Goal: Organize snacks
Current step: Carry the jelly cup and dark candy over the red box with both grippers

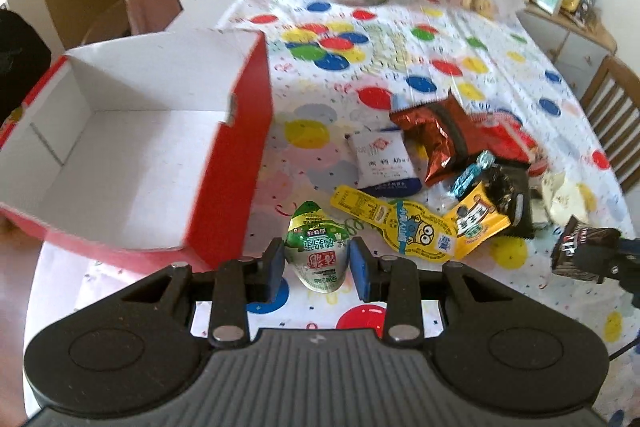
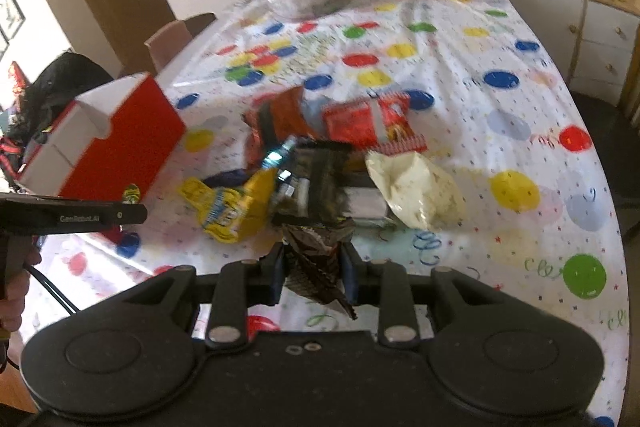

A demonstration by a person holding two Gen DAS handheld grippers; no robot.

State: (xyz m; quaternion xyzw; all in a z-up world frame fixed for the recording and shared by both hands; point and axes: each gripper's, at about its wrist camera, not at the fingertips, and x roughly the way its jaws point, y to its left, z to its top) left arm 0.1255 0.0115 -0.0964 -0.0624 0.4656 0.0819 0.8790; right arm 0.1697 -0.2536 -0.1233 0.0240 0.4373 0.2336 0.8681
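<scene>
The left tongs (image 1: pixel 317 263) pinch a green jelly cup (image 1: pixel 318 251) by its sides, near the red box (image 1: pixel 224 163); the slick, rounded cup could squirt out. The right tongs (image 2: pixel 313 273) clamp a crinkled dark wrapper (image 2: pixel 316 259) above the worktop (image 2: pixel 500 115), and the foil could slide free.

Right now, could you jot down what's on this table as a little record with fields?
surface: table under a dotted cloth
container: red box, open, white inside, no snacks visible in it
left tongs: closed on a green-topped jelly cup
right tongs: closed on a dark brown wrapper
loose pile: yellow cartoon packet, white sachet, red bag, cream bag
</scene>
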